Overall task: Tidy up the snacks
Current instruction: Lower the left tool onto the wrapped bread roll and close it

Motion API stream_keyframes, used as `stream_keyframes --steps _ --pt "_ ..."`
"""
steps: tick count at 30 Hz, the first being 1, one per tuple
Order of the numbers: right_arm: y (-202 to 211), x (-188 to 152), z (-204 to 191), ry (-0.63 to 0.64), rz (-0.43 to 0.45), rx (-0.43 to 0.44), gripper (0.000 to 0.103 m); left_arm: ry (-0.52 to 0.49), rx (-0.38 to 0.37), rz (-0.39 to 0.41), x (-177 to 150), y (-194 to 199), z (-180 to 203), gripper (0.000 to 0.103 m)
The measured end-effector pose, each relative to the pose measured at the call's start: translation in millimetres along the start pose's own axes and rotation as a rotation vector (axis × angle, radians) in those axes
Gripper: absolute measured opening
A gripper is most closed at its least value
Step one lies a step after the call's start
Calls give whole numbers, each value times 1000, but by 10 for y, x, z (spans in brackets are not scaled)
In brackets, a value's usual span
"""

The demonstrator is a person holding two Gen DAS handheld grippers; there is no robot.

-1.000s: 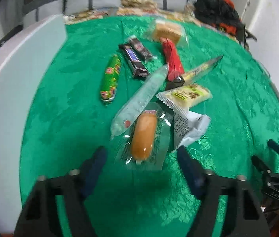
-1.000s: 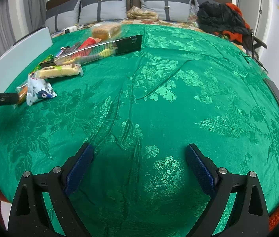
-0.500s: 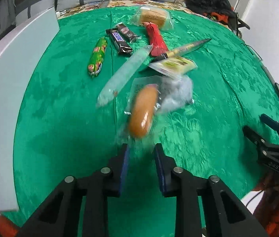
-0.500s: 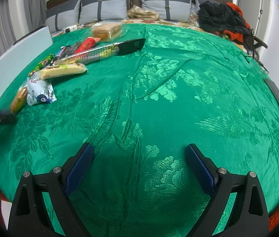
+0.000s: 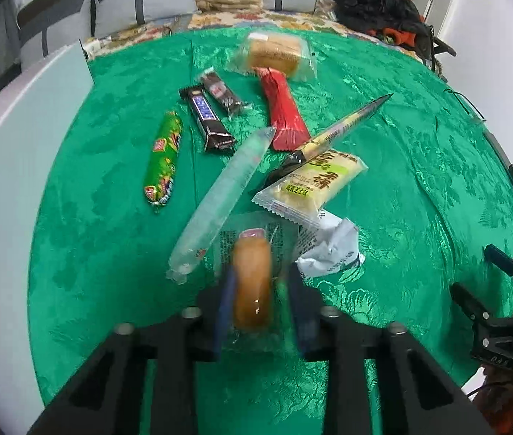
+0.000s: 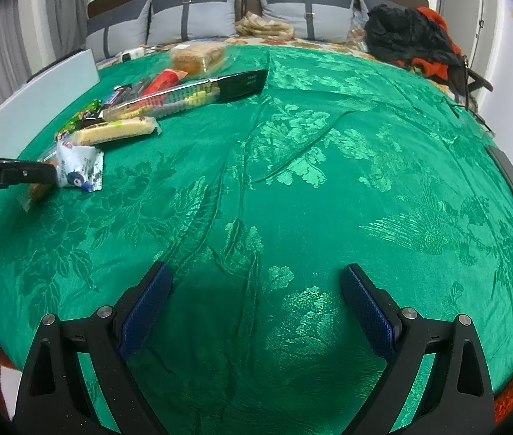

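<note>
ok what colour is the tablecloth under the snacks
Green, with a shiny woven floral pattern. The tablecloth shows best in the right wrist view.

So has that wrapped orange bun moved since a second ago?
Yes. The wrapped orange bun now sits between the left gripper's pads, nearer the camera, apart from the clear tube packet it lay against.

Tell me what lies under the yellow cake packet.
The yellow cake packet overlaps the crumpled white wrapper at its near edge and the dark end of the long thin packet behind. Anything directly beneath its middle is covered.
</note>
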State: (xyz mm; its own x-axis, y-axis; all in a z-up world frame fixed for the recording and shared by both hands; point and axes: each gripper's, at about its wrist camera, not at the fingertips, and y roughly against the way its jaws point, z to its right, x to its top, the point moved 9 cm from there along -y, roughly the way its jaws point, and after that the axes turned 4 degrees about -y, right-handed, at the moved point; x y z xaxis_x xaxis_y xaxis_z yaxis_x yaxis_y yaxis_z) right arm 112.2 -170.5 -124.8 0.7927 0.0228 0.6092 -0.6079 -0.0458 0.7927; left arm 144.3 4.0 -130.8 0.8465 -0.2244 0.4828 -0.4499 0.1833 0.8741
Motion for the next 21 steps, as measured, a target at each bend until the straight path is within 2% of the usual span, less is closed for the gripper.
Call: stream_keyframes --steps 1,2,3,6,9,12,14,16,21 --pt "3 2 0 1 -2 1 97 2 -3 5 -14 25 9 16" --pt "4 5 1 1 -3 1 97 7 -19 15 -45 80 17 2" --pt "3 6 1 0 -5 1 97 15 -49 14 -93 136 46 0" --pt "-2 15 -2 -3 -10 -1 97 0 -30 13 -231 249 81 0" --pt "-3 20 -4 -4 -12 -2 97 -10 -49 11 -339 280 129 5" --pt "-1 23 -5 -2 -9 -1 97 8 -52 25 -376 296 102 24" --pt "-5 29 -6 -3 -10 -1 97 25 -46 36 -370 313 48 60" --pt "-6 29 -5 -3 -9 -1 97 20 -42 58 -334 344 17 65" --pt "-9 36 -2 -5 -6 -3 97 -62 -33 13 -228 175 134 65"
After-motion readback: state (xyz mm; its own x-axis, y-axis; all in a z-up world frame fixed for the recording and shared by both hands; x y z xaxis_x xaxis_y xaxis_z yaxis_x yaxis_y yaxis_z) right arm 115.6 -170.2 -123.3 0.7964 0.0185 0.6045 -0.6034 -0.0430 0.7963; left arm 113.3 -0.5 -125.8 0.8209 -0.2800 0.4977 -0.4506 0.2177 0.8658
